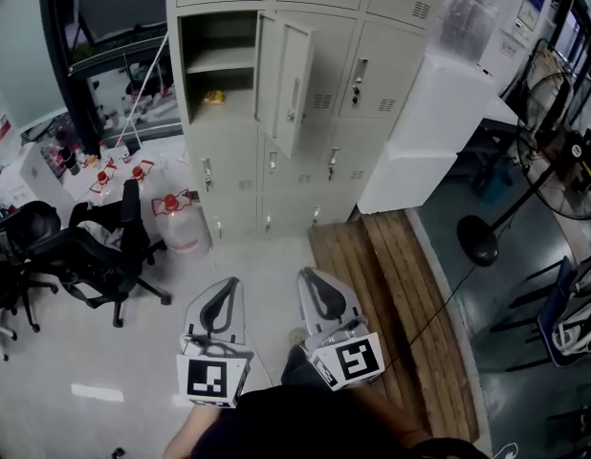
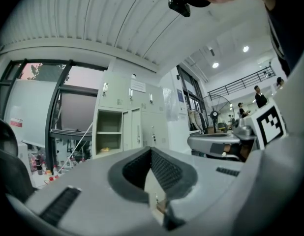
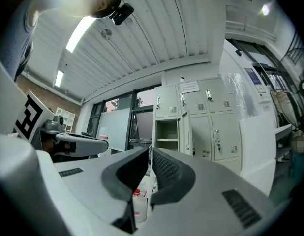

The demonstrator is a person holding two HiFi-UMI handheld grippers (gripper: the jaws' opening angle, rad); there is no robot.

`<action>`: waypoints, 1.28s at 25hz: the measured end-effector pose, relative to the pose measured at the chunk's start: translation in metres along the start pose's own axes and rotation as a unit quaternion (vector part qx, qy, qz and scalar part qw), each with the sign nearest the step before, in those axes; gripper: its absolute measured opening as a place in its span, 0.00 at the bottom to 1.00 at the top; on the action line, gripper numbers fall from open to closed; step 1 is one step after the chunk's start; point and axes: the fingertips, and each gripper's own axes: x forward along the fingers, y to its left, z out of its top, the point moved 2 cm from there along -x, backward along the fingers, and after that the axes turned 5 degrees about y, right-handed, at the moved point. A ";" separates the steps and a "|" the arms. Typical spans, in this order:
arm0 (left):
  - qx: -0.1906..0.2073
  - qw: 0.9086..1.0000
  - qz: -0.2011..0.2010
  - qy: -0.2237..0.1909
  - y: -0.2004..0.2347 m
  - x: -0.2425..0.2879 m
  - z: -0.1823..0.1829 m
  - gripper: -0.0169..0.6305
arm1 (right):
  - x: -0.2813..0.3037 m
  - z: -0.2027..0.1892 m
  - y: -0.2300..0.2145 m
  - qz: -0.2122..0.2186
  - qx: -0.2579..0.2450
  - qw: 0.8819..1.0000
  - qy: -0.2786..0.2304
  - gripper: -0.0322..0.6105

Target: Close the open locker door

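Observation:
A bank of pale grey lockers (image 1: pixel 324 113) stands ahead of me. One upper compartment (image 1: pixel 219 65) is open, with a shelf and a small yellow item (image 1: pixel 214 96) inside. Its door (image 1: pixel 291 89) swings out to the right of the opening. My left gripper (image 1: pixel 230 283) and right gripper (image 1: pixel 308 275) hang low and side by side, well short of the lockers, both shut with nothing between the jaws. The left gripper view shows the open compartment (image 2: pixel 108 134) and its door (image 2: pixel 135 128) far off. In the right gripper view the same opening (image 3: pixel 167 135) is past the shut tips (image 3: pixel 151 150).
Black office chairs (image 1: pixel 85 247) stand at the left, and water jugs (image 1: pixel 179 220) sit by the locker base. A large white slab (image 1: pixel 425 132) leans on the lockers at the right. A wooden platform (image 1: pixel 391 295) and a floor fan (image 1: pixel 554 161) lie to the right.

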 end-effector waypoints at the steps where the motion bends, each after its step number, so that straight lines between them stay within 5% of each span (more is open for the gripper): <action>1: 0.003 1.000 0.002 -0.003 0.002 0.013 0.006 0.03 | 0.010 0.003 -0.009 0.004 0.000 1.000 -0.002 0.08; 13: 0.010 0.999 0.053 -0.008 0.010 0.156 0.053 0.03 | 0.110 0.020 -0.138 0.047 0.002 0.999 -0.024 0.08; 18: 0.007 0.997 0.075 -0.005 0.014 0.202 0.055 0.03 | 0.144 0.015 -0.178 0.065 0.005 0.998 -0.023 0.17; 32: 0.010 0.996 0.093 0.011 0.020 0.266 0.048 0.03 | 0.188 -0.004 -0.229 0.087 0.027 0.996 -0.013 0.23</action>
